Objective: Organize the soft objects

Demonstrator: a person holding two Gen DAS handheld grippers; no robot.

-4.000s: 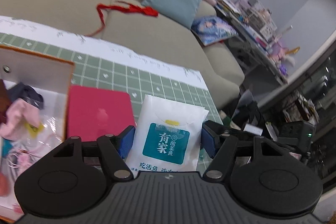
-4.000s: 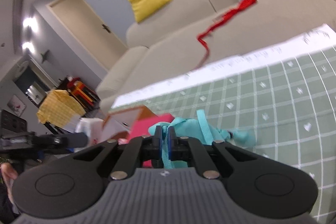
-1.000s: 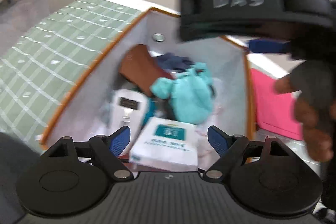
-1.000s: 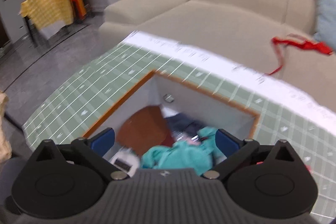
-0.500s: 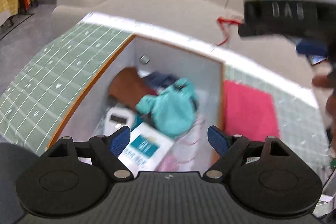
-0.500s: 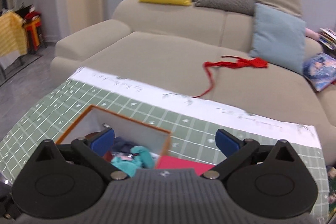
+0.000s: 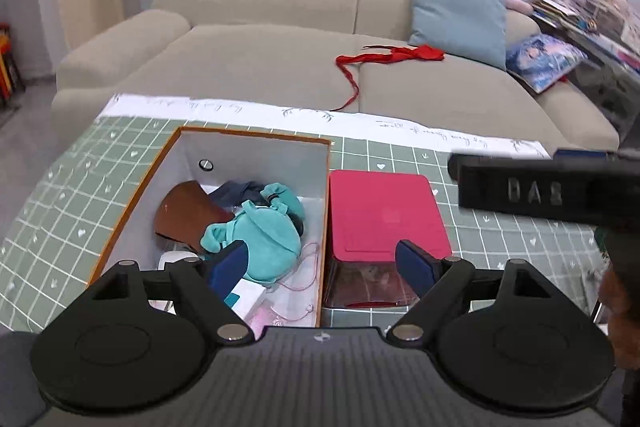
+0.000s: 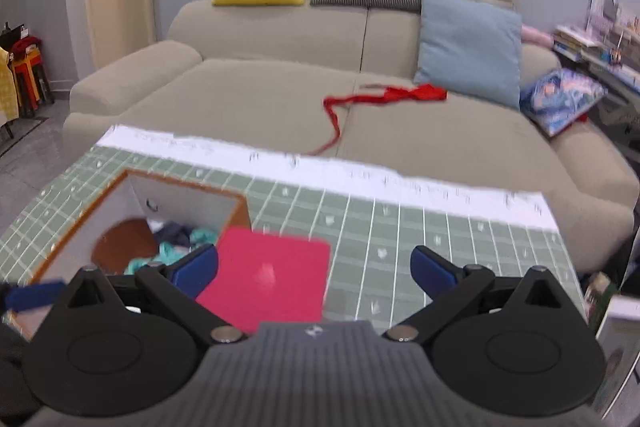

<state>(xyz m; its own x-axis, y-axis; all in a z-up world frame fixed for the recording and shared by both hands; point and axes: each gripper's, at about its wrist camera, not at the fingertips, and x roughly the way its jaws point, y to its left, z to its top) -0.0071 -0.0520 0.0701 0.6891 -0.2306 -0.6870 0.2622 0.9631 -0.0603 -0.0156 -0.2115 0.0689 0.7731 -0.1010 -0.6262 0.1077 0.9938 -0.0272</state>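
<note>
Below, a green-gridded surface point(image 7: 400, 155) carries an orange-rimmed box point(image 7: 256, 163) holding a teal soft pouch point(image 7: 264, 231). Left tongs point(image 7: 322, 263) and right tongs point(image 8: 314, 269), marked "DAS", both gape apart, empty.

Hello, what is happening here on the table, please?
A person is sorting soft things into an open box. Both hand-held grippers, left and right, are open and hold nothing. A teal pouch lies in the box among other items, and a red container stands right beside it on the green mat.
</note>
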